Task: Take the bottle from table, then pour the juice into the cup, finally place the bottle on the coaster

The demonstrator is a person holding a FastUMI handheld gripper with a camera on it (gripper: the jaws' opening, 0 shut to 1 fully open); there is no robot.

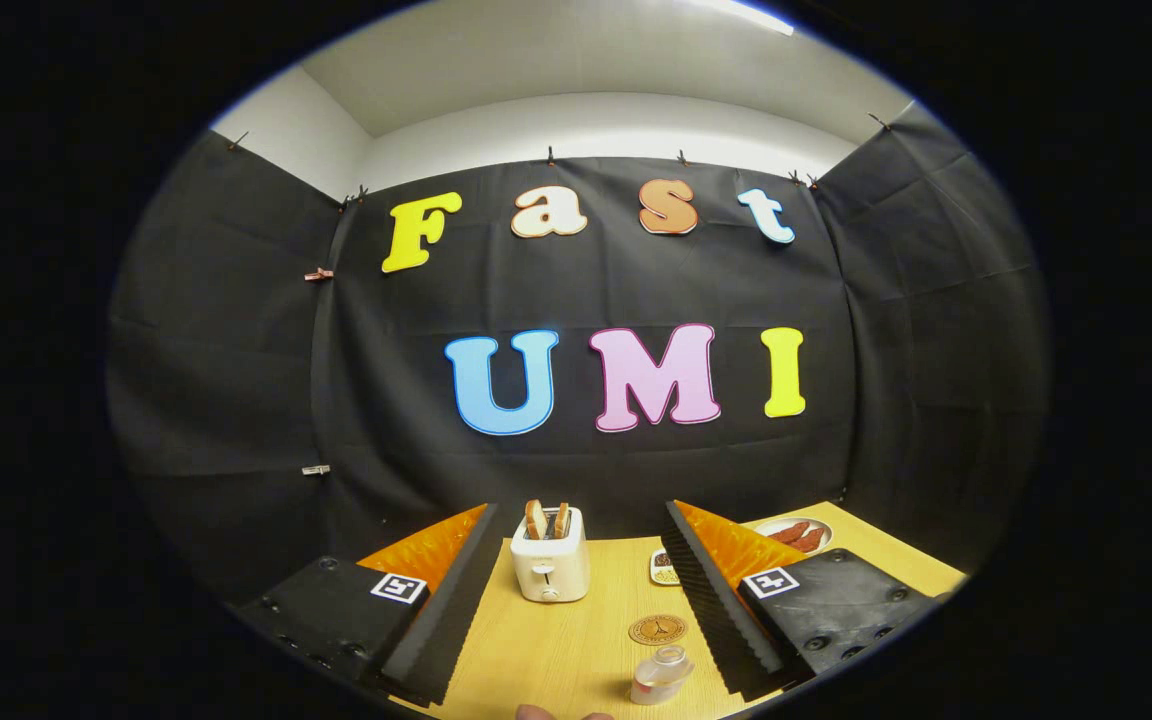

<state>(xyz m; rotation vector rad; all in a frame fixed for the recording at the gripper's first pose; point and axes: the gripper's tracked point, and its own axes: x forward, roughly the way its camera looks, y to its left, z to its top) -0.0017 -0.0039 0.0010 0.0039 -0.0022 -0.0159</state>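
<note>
My gripper (pixel 576 610) is open, its two fingers spread wide over the wooden table (pixel 556 640). A small clear bottle (pixel 660 676) with a pale liquid in it stands between the fingers, close to the right one and apart from both. Just beyond the bottle a round brown coaster (pixel 657 629) lies flat on the table.
A white toaster (pixel 550 566) with two slices of bread in it stands at the back of the table, near the black cloth wall. To the right are a small dish (pixel 663 567) and a plate of sausages (pixel 796 534). Fingertips of a person (pixel 561 713) show at the table's near edge.
</note>
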